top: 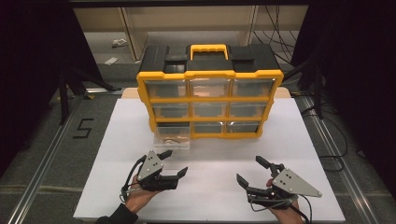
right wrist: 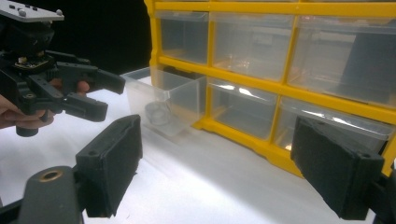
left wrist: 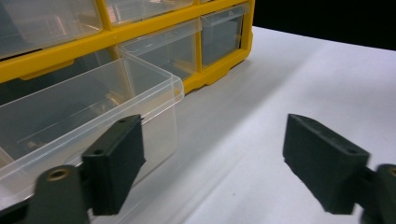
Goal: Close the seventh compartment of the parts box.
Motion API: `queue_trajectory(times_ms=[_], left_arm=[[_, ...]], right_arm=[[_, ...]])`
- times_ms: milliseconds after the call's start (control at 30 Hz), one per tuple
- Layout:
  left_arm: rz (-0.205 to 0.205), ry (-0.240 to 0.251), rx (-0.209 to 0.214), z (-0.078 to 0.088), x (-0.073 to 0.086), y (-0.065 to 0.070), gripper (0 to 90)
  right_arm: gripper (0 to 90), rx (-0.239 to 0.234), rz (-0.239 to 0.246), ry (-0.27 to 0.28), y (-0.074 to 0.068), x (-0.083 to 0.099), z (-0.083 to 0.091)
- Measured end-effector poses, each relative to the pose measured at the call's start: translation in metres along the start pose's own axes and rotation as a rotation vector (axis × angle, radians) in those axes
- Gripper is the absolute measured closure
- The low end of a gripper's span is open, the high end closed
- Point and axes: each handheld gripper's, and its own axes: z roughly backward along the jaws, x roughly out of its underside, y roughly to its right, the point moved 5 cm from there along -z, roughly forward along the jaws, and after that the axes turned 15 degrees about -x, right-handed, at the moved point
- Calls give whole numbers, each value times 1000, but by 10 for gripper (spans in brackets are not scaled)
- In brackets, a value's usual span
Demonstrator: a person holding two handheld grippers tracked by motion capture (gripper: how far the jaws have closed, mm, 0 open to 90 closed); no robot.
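On the white table point(top: 116, 140) stands a yellow organizer point(top: 210, 103) with three rows of clear drawers and a black top with a yellow handle point(top: 208, 50); its bottom-left drawer point(top: 173, 137) is pulled out toward the person, its front well clear of the frame, and something small lies inside, too blurred to name; the other drawers sit flush in the frame. Just in front of that drawer the left gripper point(top: 175, 162) is held in a hand point(top: 137, 196) that comes in from the bottom edge, its jaws standing wide apart with nothing between them; in the left gripper view point(left wrist: 212, 165) one jaw lies close beside the drawer's point(left wrist: 88, 109) near corner, whether touching or not I cannot tell, and the other is over bare table; the pads press on nothing. The right gripper point(top: 248, 170) hangs over the table to the right, well apart from the organizer, its jaws also wide and empty; the right gripper view point(right wrist: 215, 170) looks between those jaws at the organizer's point(right wrist: 280, 93) front, with the open drawer point(right wrist: 163, 100) at the left and the left gripper point(right wrist: 105, 95) near it, a finger showing behind its jaws. Beside the table, at the left, a black figure 5 point(top: 83, 128) marks the floor.
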Motion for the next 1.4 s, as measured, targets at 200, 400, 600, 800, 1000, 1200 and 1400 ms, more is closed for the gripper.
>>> queue_trajectory(times_ms=[200, 400, 600, 800, 1000, 1200, 1400], left_arm=[[9, -43, -18, -2, 3, -4, 410], [4, -102, -66, -8, 9, -12, 549], [-8, -133, -103, -15, 14, -20, 702], [-1, -165, -106, -21, 18, -26, 878], [11, -169, -117, -24, 18, -30, 899], [18, -171, -126, -28, 19, -33, 899], [23, -172, -144, -32, 20, -37, 900]], right_arm=[[176, 0, 5, -3, -1, 0, -1], [176, -1, 1, -1, -1, 0, 0], [176, -1, 6, -6, -1, 1, -1], [176, 1, 7, -8, -1, 1, -1], [177, -1, 8, -4, -1, 1, -1], [177, -1, 8, -4, -1, 1, -2], [176, -1, 7, -6, -1, 1, -2]])
